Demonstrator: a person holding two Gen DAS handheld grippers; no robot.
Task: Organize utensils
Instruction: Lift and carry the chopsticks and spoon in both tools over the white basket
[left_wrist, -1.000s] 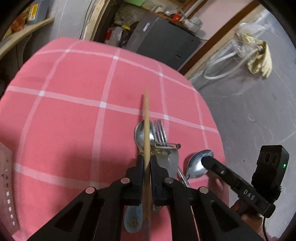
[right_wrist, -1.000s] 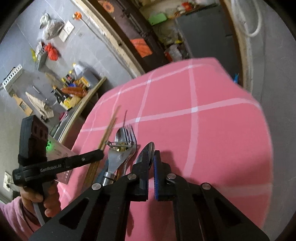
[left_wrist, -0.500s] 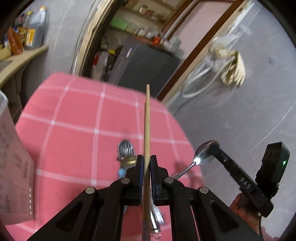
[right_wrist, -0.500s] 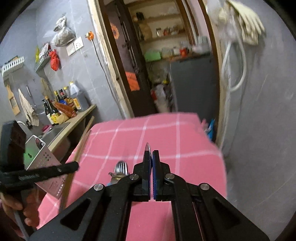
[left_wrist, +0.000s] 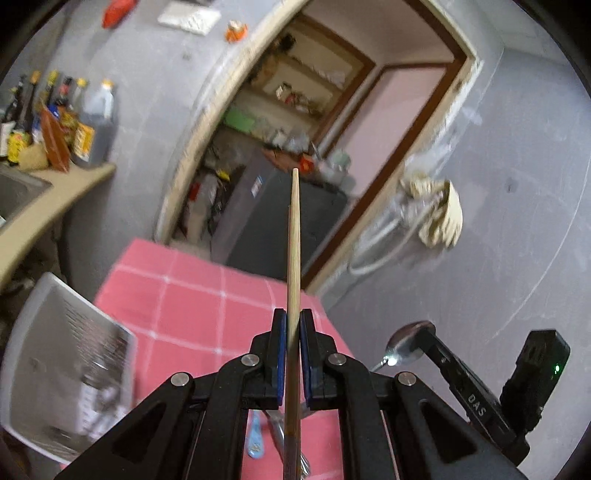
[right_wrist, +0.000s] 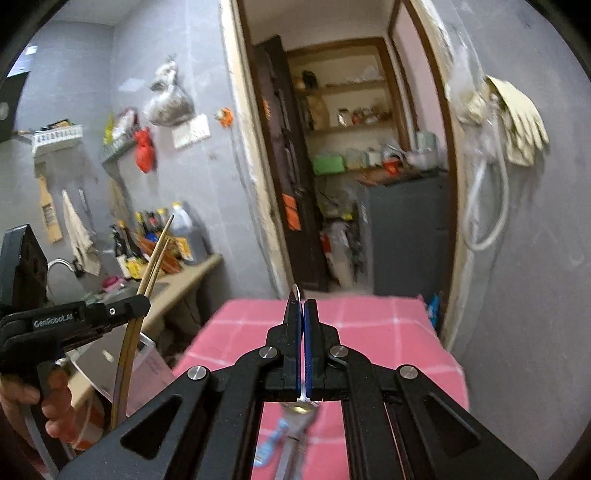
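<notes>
My left gripper is shut on wooden chopsticks that stick up and forward, raised above the pink checked table. It also shows in the right wrist view with the chopsticks. My right gripper is shut on a metal spoon, seen edge-on; its bowl shows in the left wrist view. A perforated metal utensil holder stands at the table's left. A fork, spoon and blue-handled utensil lie on the table under the grippers.
A counter with sink and bottles lies to the left. A doorway with a dark cabinet is beyond the table. Grey wall and floor lie to the right, with gloves hanging.
Both grippers have risen well above the table and tilted up, carrying the chopsticks and the spoon. The utensil holder has come into view at the left.
</notes>
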